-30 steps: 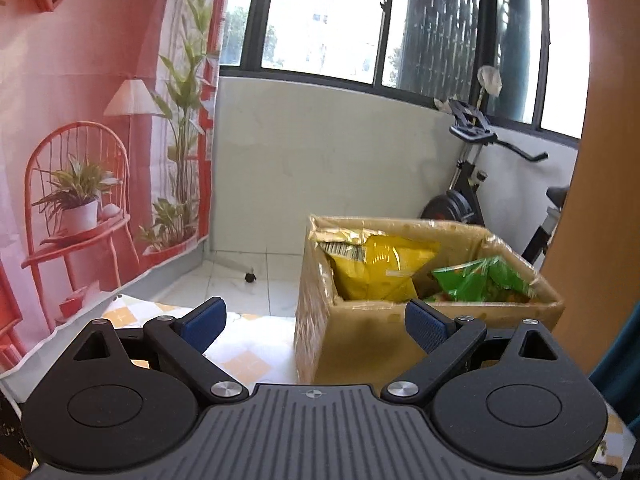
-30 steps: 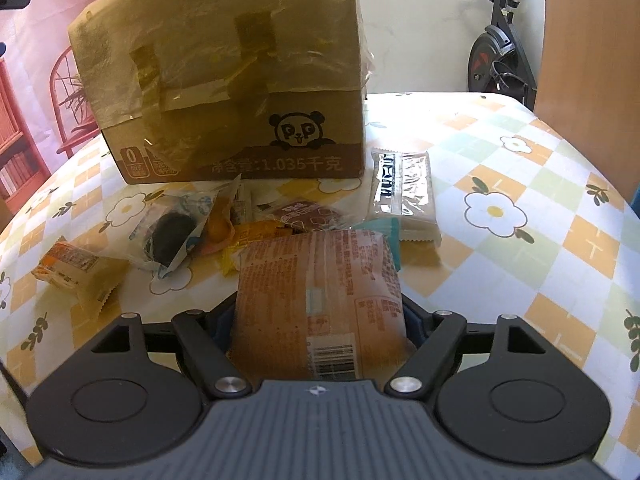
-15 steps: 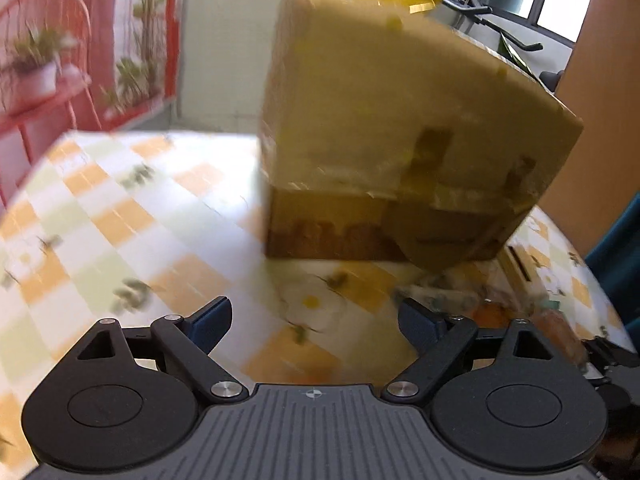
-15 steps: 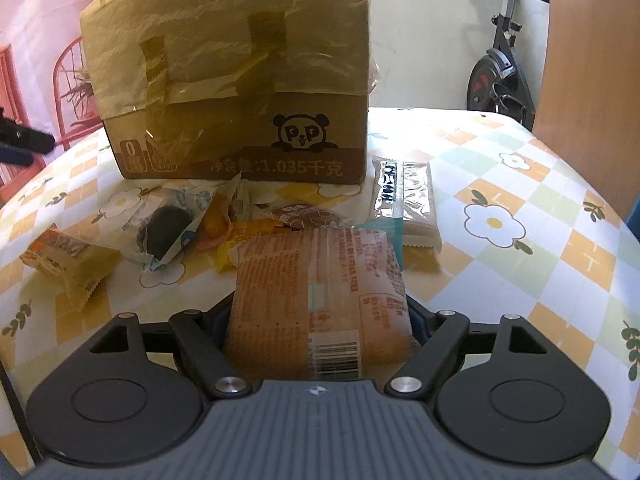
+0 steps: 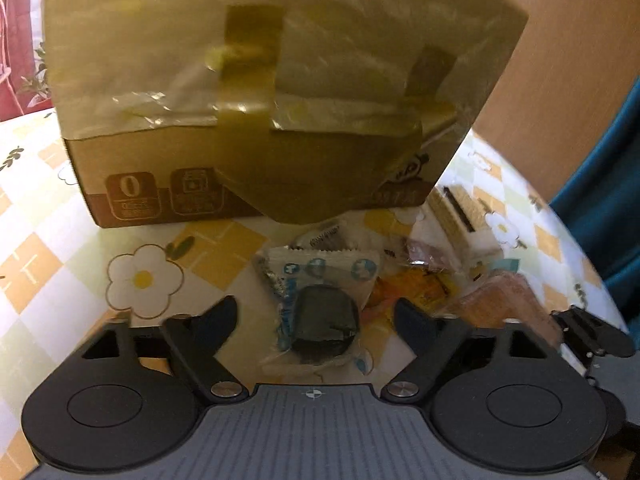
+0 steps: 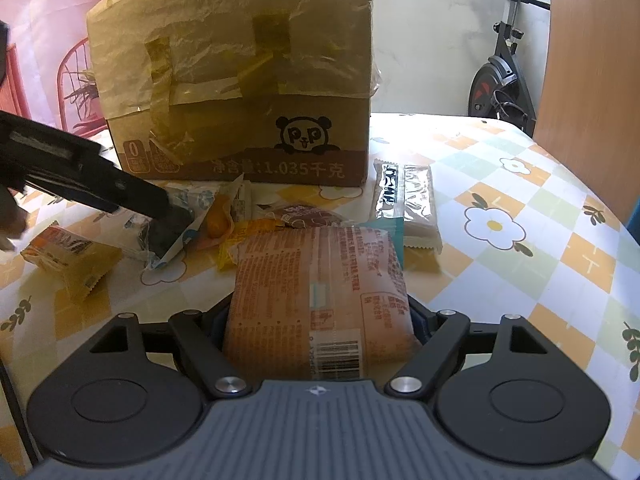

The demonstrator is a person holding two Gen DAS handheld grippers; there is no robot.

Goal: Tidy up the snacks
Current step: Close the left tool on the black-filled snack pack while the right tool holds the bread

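On a table spread with a flower-checked cloth (image 6: 520, 184), the right gripper (image 6: 318, 320) clamps an orange snack packet (image 6: 320, 292) just off the surface, a taped cardboard box (image 6: 240, 80) straight ahead and loose snacks between them. The left gripper (image 5: 316, 312), jaws spread and empty, straddles a clear-wrapped dark cake (image 5: 324, 320) on the cloth. Beyond the box, to the right gripper's right, an exercise bike (image 6: 500, 80) stands against a pale wall.

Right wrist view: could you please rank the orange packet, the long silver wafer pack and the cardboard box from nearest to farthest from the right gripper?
1. Orange packet, clamped in the right gripper.
2. Long silver wafer pack, ahead right on the table.
3. Cardboard box, behind, centre-left.
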